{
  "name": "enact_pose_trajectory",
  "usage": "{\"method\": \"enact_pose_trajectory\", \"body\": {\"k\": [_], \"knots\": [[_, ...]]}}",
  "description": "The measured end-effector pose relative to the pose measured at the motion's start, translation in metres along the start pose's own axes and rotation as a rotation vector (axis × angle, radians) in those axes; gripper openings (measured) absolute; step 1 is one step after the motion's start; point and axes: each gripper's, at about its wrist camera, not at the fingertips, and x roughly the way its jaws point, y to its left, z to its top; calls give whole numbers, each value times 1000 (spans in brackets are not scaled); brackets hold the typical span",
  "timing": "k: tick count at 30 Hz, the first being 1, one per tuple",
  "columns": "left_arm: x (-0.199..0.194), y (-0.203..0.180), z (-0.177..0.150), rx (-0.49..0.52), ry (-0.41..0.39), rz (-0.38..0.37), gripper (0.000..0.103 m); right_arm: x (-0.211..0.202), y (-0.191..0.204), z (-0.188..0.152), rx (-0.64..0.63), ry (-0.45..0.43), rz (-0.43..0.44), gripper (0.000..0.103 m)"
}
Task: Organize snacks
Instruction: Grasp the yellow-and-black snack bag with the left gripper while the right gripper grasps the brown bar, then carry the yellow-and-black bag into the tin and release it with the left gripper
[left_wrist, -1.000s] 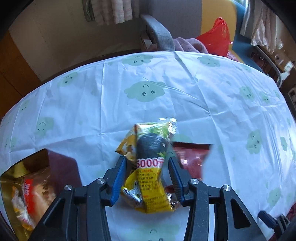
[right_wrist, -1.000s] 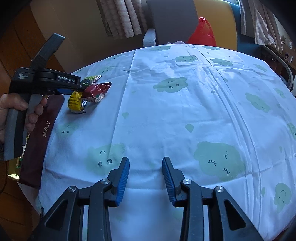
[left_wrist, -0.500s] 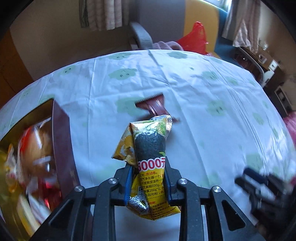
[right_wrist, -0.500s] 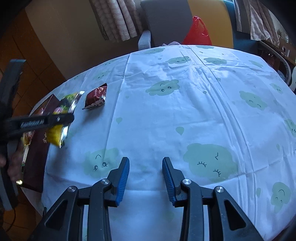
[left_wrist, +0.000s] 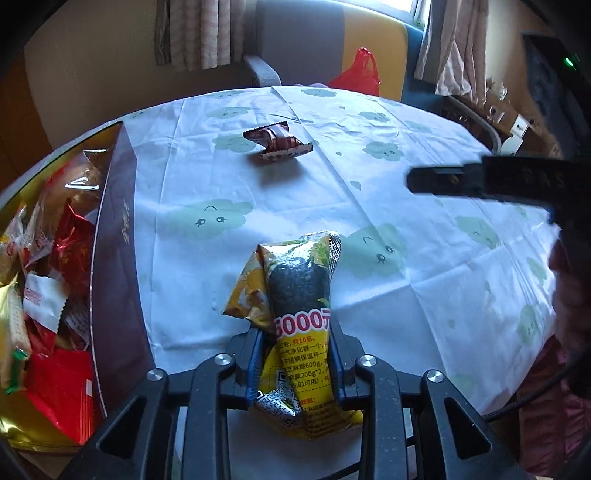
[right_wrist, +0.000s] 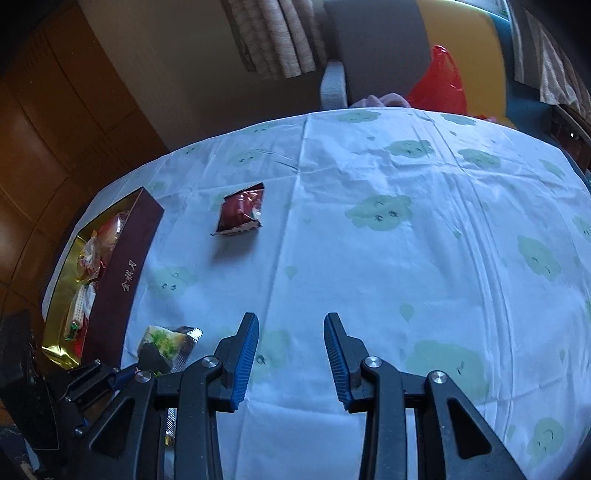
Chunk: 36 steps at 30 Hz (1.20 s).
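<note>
Lifted toward the box at 9 o'clock, left gripper pinches two yellow packets; one red packet lies at 12; right gripper gapes empty.

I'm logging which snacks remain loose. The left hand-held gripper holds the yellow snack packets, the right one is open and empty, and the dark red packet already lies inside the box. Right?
Not quite. The dark red packet lies on the tablecloth, outside the box, as the right wrist view shows. The left hand-held gripper does hold the yellow snack packets, and the right hand-held gripper is open and empty.
</note>
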Motion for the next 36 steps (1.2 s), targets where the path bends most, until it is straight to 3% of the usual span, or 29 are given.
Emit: {"method": "enact_pose_trajectory", "body": {"k": [8, 12, 20, 21, 22, 24, 28, 36], "knots": [[-3, 2, -3, -12, -21, -17, 30, 35, 45, 52, -188, -10, 19, 41], [-4, 3, -3, -22, -15, -25, 30, 67, 62, 71, -255, 32, -13, 51], [-2, 1, -2, -26, -8, -18, 31, 115, 61, 96, -193, 97, -9, 54], [-2, 1, -2, -25, -8, -18, 31, 121, 59, 96, -185, 117, -10, 52], [-1, 1, -1, -25, -8, -19, 31, 125, 58, 95, -177, 133, -19, 30], [-1, 1, -1, -28, -8, -19, 31, 121, 55, 91, -188, 114, -47, 23], [0, 1, -1, -32, -8, -16, 31, 90, 44, 73, -203, 72, -80, 22], [0, 2, -1, -33, -4, 3, 31, 34, 5, 4, -188, 93, -129, 23]]}}
